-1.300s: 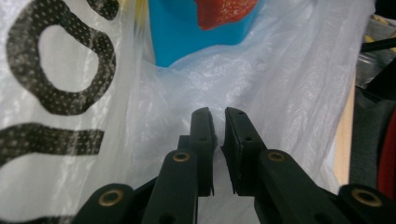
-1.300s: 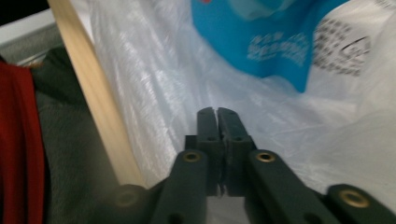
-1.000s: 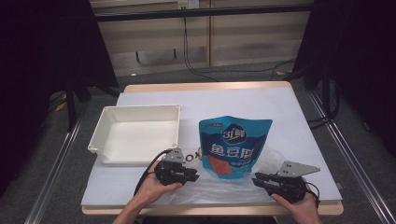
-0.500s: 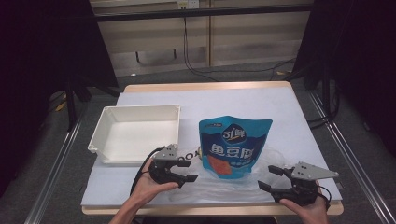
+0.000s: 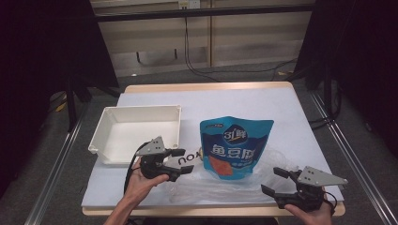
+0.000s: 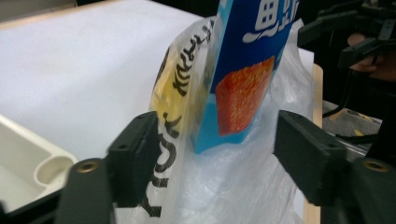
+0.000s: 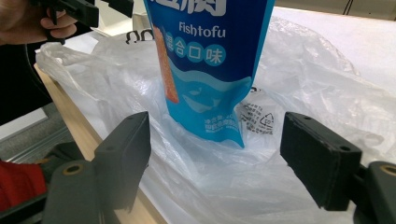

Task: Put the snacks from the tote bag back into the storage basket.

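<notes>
**Snack pouch half-bagged on the white table**

The white table carries a white tray, then a clear plastic bag near my edge, with the blue pouch lying on it. My left gripper is released; my right gripper has just been widening, nothing between its jaws. Next, I think, I regrip the bag mouth. The pouch reads "Fishtofu".

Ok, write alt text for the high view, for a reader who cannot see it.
A blue snack pouch stands on a clear plastic bag on a white-covered table, with an open gripper at each side: the left gripper and the right gripper, neither gripping anything. A white tray sits to the pouch's left.
</notes>
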A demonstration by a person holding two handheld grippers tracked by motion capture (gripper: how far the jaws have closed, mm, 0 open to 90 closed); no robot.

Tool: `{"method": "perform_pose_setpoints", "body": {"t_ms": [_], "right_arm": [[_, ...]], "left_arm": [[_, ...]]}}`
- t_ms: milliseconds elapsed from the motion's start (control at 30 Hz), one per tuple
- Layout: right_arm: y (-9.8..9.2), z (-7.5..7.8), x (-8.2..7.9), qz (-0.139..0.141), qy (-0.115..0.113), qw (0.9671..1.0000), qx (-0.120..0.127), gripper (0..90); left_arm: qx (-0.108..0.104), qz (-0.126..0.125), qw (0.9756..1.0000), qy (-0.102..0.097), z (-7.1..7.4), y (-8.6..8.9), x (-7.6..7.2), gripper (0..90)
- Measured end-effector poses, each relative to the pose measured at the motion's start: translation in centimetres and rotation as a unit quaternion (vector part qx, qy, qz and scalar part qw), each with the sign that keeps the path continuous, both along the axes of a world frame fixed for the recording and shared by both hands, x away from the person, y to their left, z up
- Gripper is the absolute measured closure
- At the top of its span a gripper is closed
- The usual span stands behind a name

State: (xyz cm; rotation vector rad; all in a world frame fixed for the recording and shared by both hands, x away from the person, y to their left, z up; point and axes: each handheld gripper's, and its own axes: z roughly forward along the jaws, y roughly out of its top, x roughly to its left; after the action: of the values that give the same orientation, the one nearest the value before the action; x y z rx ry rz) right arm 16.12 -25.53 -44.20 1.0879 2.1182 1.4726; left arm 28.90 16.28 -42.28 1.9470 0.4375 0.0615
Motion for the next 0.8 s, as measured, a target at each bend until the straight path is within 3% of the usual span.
{"method": "perform_pose_setpoints", "body": {"t_ms": [67,133,233,333,433,667,800], "right_arm": [[0.0,0.0,-0.1,0.001,-0.003,1.0,0.003,23.8],[-0.1,0.1,-0.5,-0.002,-0.004,1.0,0.004,22.7],[-0.2,0.1,-0.9,-0.003,-0.007,1.0,0.003,21.8],[-0.3,0.2,-1.4,-0.006,-0.008,0.9999,0.01,19.4],[-0.4,0.3,-1.5,-0.013,-0.014,0.9998,0.009,13.0],[0.1,0.4,-1.3,-0.005,-0.022,0.9997,0.013,9.2],[0.3,0.4,-1.3,-0.007,-0.031,0.9994,0.01,5.4]], "left_arm": [[-0.006,-0.002,1.0,-0.006,0.3,0.1,-0.3,35.7],[-0.01,-0.008,0.9999,0.0,0.4,0.1,-0.3,37.1],[0.007,-0.005,0.9998,0.016,0.8,0.1,-0.2,36.9],[0.022,-0.001,0.9997,0.014,1.3,-0.2,-0.4,36.0],[0.022,-0.007,0.9994,0.025,2.2,-0.6,-0.3,27.4],[0.023,-0.008,0.9997,0.0,4.7,-0.9,-0.1,23.2],[0.016,-0.011,0.9998,-0.003,5.6,-1.2,0.1,23.0]]}}
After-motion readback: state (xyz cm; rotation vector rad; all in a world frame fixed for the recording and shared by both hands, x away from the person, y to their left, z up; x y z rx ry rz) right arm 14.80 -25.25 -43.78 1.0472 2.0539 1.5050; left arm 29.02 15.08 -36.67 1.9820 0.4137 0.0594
